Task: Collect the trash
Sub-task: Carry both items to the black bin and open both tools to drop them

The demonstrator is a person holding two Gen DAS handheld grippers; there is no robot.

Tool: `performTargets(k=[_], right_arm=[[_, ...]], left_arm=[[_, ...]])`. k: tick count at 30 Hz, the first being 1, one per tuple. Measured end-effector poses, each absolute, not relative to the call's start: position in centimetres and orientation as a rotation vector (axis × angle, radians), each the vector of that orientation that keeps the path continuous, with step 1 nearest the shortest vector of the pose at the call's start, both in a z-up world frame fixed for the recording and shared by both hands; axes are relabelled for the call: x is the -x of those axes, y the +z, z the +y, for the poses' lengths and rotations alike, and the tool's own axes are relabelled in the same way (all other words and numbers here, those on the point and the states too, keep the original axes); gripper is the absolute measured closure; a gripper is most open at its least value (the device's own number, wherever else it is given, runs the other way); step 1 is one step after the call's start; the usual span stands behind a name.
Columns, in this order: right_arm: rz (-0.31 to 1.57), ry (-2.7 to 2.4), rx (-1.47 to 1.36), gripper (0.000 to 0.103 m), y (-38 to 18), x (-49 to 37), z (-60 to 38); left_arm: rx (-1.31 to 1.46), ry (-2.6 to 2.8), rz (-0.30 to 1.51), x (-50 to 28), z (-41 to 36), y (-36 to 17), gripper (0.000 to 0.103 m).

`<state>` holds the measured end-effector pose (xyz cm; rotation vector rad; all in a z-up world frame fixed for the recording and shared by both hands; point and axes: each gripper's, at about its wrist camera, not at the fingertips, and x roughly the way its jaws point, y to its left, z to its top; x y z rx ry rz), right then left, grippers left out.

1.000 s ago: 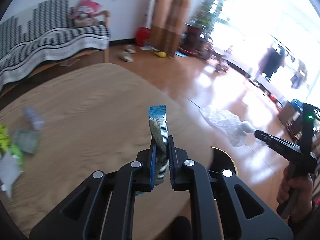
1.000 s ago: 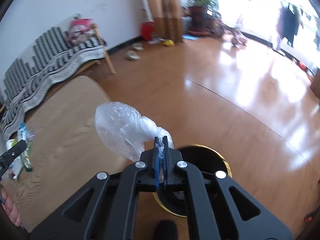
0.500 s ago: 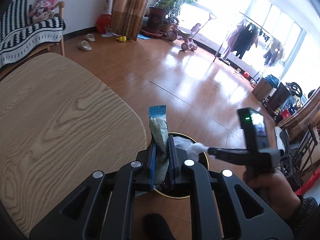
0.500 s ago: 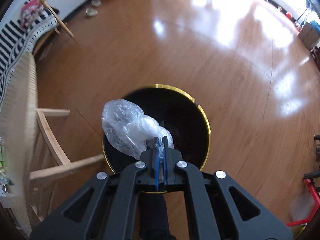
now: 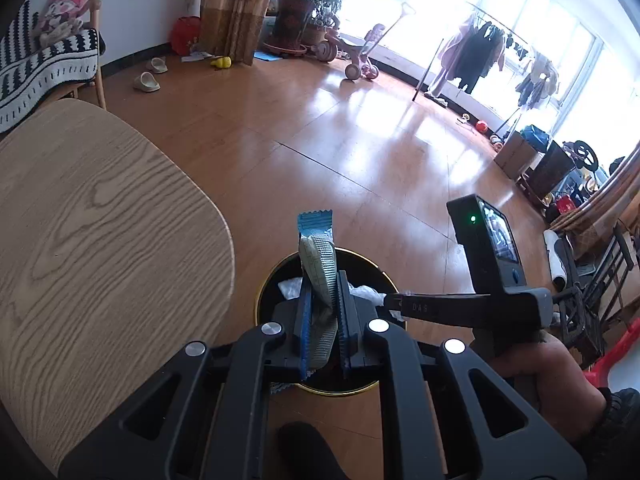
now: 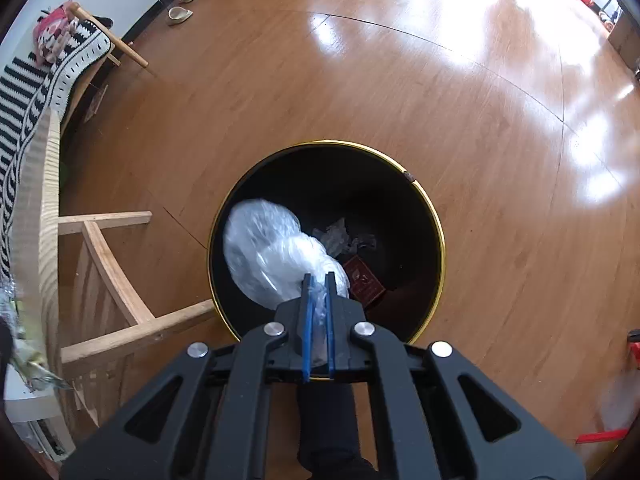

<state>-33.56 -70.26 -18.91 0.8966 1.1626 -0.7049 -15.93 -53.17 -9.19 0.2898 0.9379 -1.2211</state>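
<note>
Gripping crinkly clear plastic, tongs overhang round gold-rimmed bin.

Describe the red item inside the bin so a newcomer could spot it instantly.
Start at the wooden table, then drop to the round black bin with a gold rim on the floor beside it. Deep inside lies a small flat dark-red packet, just right of the clear plastic bag held in the right gripper. It is the only red thing among pale crumpled scraps.
</note>
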Motion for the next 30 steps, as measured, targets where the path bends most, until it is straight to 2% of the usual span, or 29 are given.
performTargets(k=[3,4,5,7,24,26,28,29,30], right_arm=[[1.136,-0.700,-0.926,0.097,-18.7,33.9,-70.7],[1.127,-0.698,-0.934,0.090,-18.6,34.1,-70.7],[1.118,-0.698,-0.938,0.064,-18.5,34.3,-70.8],[1.085,-0.717,-0.924,0.018,-17.7,34.7,-71.1],[0.894,-0.877,-0.976,0.018,-13.8,39.0,-72.2],[0.882,-0.878,-0.970,0.018,-13.5,39.2,-72.1],[0.872,-0.883,-0.958,0.018,-13.2,39.2,-72.1],[0.867,-0.882,-0.954,0.018,-13.1,39.2,-72.1],[0.861,-0.880,-0.952,0.018,-13.0,39.2,-72.1]], left_arm=[[-0.298,-1.228,0.945,16.3,-53.9,-9.7,0.093],[-0.302,-1.229,0.947,16.5,-54.1,-9.9,0.093],[-0.302,-1.230,0.949,16.6,-54.2,-10.0,0.093],[-0.306,-1.230,0.955,16.8,-54.6,-10.4,0.093],[-0.300,-1.336,1.012,17.9,-57.4,-13.3,0.091],[-0.298,-1.339,1.016,18.1,-57.7,-13.5,0.081],[-0.292,-1.346,1.011,18.1,-57.6,-13.4,0.035],[-0.282,-1.341,0.988,18.1,-57.4,-13.2,0.030],[-0.279,-1.340,0.973,18.2,-57.3,-13.0,0.030]])
